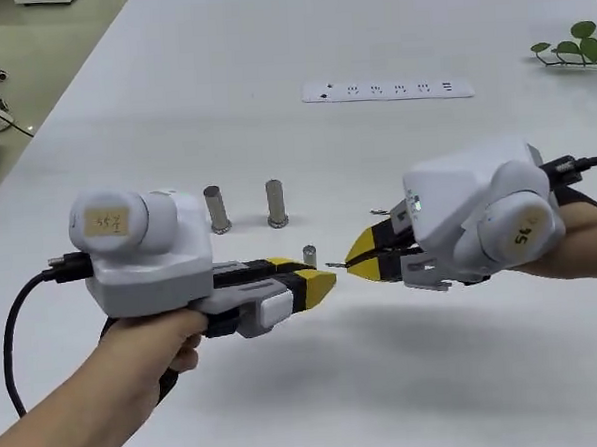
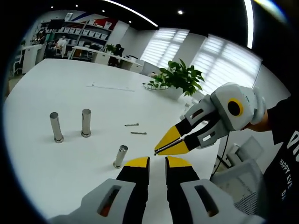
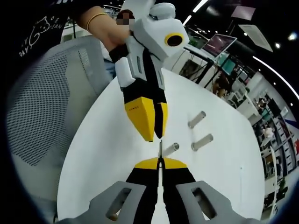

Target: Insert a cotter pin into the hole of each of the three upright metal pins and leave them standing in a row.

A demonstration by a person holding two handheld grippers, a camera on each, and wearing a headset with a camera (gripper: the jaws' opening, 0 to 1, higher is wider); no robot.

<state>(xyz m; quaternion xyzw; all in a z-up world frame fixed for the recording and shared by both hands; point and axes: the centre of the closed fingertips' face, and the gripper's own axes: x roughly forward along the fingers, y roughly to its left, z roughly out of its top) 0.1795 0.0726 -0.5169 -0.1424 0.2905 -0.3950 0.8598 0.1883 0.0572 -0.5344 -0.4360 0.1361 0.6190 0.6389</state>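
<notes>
No metal pins (image 1: pixel 275 203) fitted yet, I'd say: right gripper (image 1: pixel 351 265) clamped on a cotter pin (image 3: pixel 160 148) just beside the nearest metal pin (image 1: pixel 309 254), left gripper (image 2: pixel 157 162) apart and empty, two loose cotter pins (image 2: pixel 132 124) lying nearby.

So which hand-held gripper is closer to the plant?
Right. The right hand-held gripper is on the same side as the plant; the left hand-held gripper is farther, on the other side.

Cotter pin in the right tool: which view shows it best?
Left gripper view: the cotter pin juts from the right tool in profile. Right gripper view shows a thin line; head view, a tiny sliver.
</notes>
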